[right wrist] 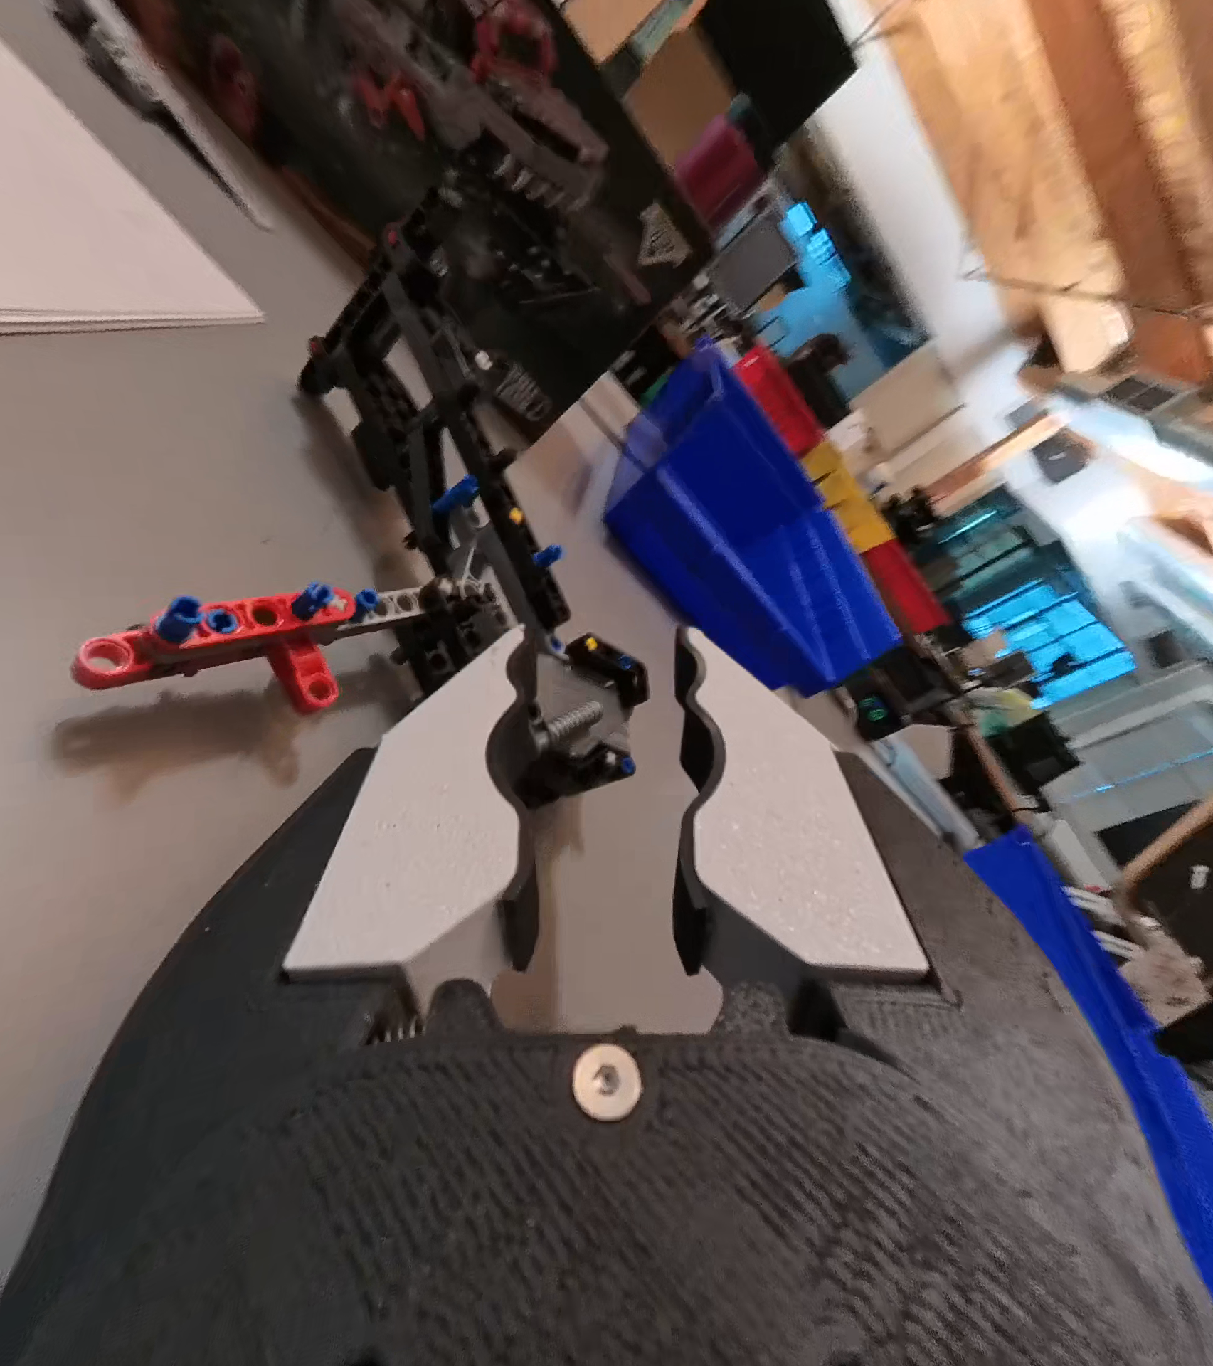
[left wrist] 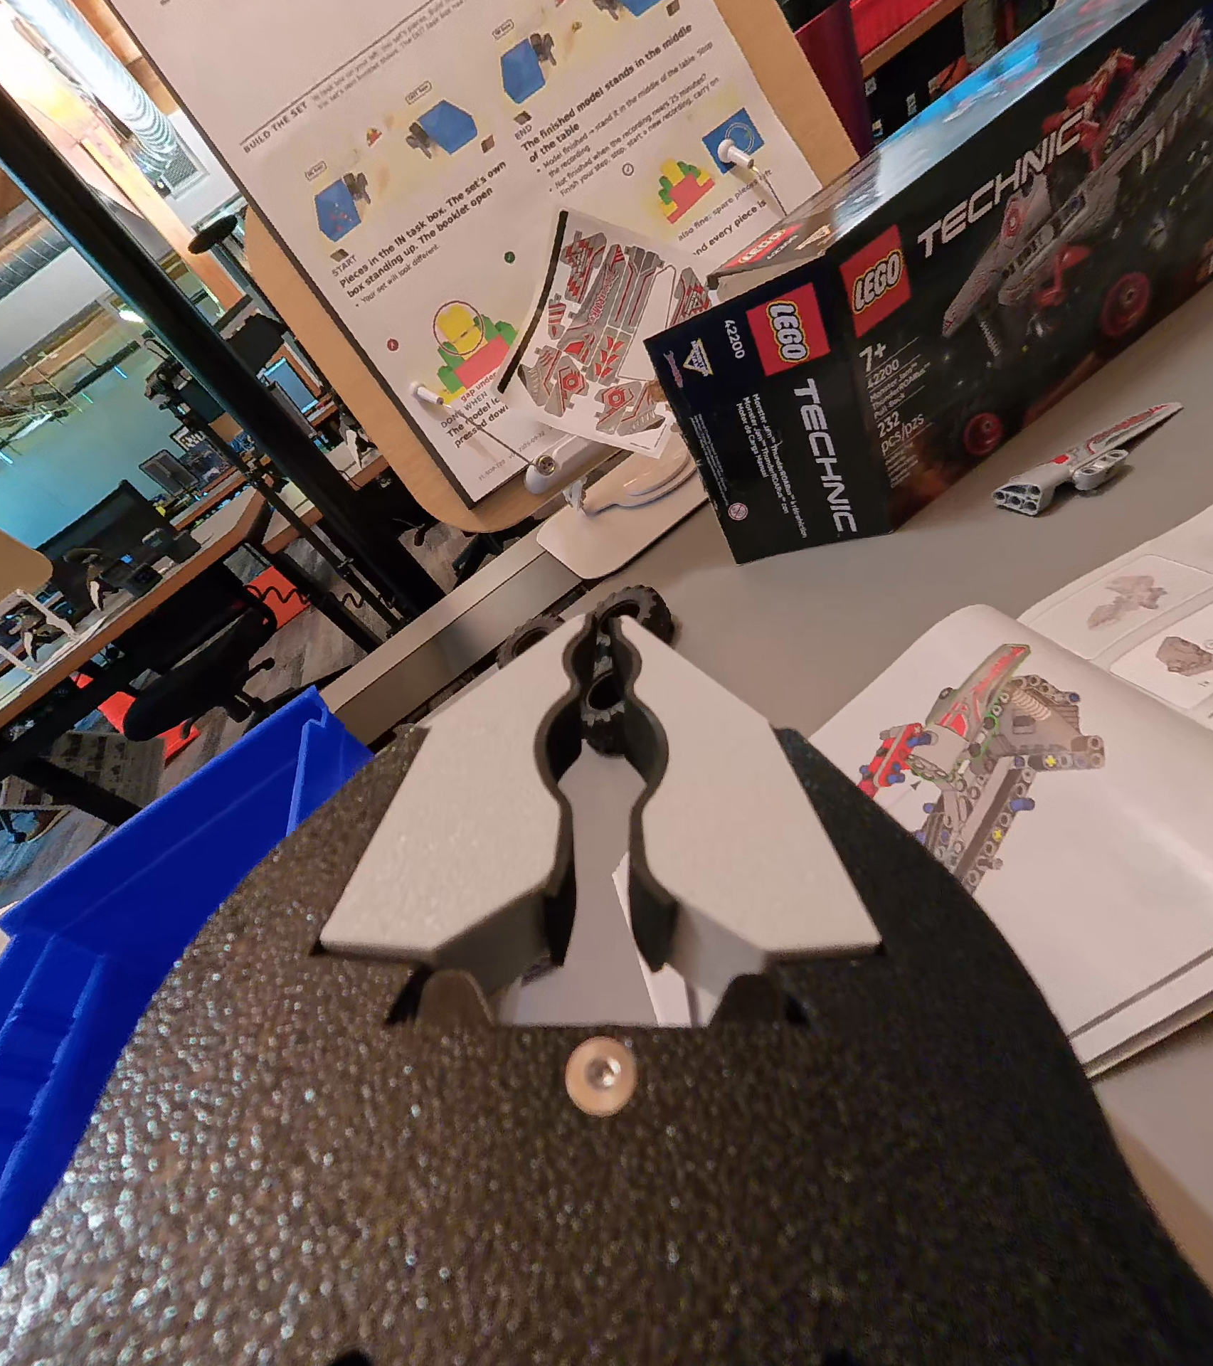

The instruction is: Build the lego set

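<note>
Left gripper (left wrist: 607, 650): fingers nearly closed, tyres (left wrist: 629, 606) lying beyond the tips; grip uncertain. Right gripper (right wrist: 599, 650): parted, straddling the chassis (right wrist: 573, 732) end; centring before squeezing advised.

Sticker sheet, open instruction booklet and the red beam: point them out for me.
sticker sheet (left wrist: 592, 347), left wrist view, printed middle.
instruction booklet (left wrist: 1106, 872), left wrist view, open page.
red beam (right wrist: 248, 628), right wrist view, holed face.
</note>
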`<state>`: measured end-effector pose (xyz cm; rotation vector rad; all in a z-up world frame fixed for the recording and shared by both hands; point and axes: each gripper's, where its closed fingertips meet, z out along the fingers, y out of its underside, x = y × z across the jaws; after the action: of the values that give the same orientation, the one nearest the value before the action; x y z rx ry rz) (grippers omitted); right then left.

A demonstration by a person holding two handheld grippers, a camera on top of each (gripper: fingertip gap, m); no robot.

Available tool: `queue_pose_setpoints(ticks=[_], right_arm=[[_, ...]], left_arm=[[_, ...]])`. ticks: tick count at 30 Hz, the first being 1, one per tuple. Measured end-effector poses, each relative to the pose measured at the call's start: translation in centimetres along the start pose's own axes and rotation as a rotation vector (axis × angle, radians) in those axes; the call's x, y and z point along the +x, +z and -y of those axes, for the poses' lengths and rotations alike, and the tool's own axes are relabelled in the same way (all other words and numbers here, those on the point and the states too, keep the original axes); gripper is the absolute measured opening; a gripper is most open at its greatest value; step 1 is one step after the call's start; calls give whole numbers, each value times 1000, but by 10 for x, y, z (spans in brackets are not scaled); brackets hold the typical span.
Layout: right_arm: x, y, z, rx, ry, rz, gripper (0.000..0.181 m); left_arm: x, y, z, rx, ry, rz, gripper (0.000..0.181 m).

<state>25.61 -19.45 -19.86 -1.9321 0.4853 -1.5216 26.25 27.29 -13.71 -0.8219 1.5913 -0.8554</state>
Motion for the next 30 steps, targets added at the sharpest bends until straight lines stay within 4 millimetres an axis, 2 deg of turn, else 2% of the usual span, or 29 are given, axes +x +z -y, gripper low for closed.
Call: queue_pose_setpoints(ticks=[1,5,8,12,16,18,20,26,30], right_arm=[[-1,0,-2,-14,20,29,32],[8,-6,4,2,62,109,41],[11,-5,3,-11,158,211,42],[-14,-7,-15,-140,197,548,53],[-13,4,-18,-156,207,693,53],[-19,7,-20,-169,238,775,65],[-23,11,-21,-172,226,797,72],[-26,6,-21,-249,193,731,72],[-32,-3,-20,-355,303,647,56]], left_arm=[[0,0,0,-1,-2,-1,0],[2,1,-3,-6,-7,-11,0],[6,3,-5,-14,-9,-30,0],[11,3,-5,-16,2,-44,0],[16,5,-5,-14,15,-60,0],[18,5,-6,-19,34,-60,0],[19,6,-7,-25,47,-61,0],[18,6,-11,-37,42,-63,0],[17,6,-13,-45,44,-61,0]])
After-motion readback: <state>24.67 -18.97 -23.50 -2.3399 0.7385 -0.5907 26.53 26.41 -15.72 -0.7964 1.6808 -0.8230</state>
